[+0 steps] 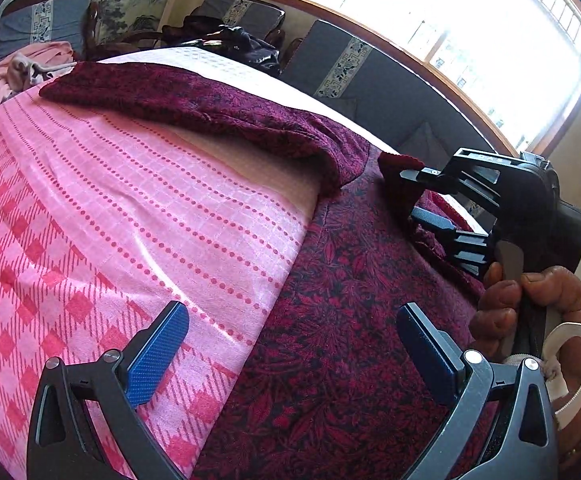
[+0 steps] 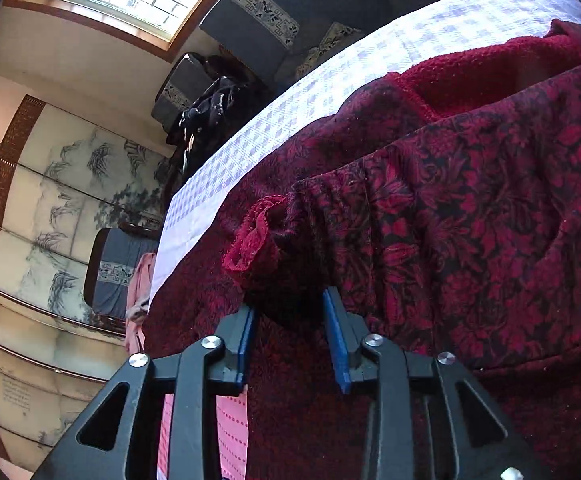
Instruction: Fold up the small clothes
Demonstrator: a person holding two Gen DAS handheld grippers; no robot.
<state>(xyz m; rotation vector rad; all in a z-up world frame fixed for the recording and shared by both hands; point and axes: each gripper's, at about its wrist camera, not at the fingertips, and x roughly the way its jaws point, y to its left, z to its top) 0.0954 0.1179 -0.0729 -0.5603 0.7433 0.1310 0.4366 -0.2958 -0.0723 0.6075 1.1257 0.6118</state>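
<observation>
Maroon garment (image 2: 470,208) hides the right gripper (image 2: 290,320) fingertips, jaws parted; left gripper (image 1: 290,344) jaws spread.

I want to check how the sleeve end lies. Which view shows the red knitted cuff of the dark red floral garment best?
The right wrist view: the red knitted cuff lies close, its opening facing the camera, just ahead of the right hand-held gripper. The left wrist view shows only a small red patch by that gripper.
</observation>
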